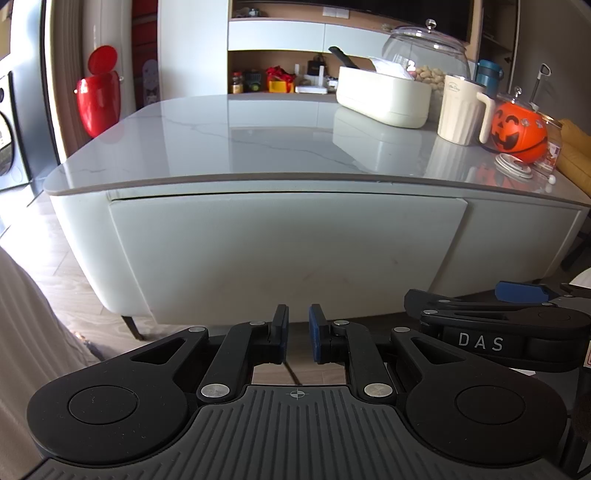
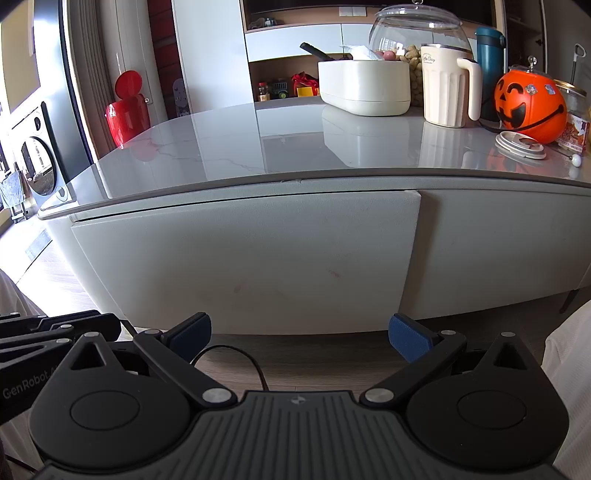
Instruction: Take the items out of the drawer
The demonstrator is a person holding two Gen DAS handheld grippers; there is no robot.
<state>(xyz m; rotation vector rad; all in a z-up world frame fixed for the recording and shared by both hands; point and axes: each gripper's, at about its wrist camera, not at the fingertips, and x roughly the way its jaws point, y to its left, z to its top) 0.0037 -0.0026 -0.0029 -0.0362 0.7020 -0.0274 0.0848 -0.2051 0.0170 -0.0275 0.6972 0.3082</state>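
The drawer front is a plain white panel under the grey marble tabletop, and it sits closed and flush. In the right wrist view the same drawer front fills the middle. My left gripper is low in front of the panel, its blue pads almost together with nothing between them. My right gripper is held wide open and empty just short of the panel's lower edge. It also shows at the right of the left wrist view, right gripper. The drawer's contents are hidden.
A second white panel adjoins the drawer on the right. On the tabletop stand a white tub, a cream jug, a glass jar, an orange pumpkin bucket and a loose lid. A black cable lies on the wood floor.
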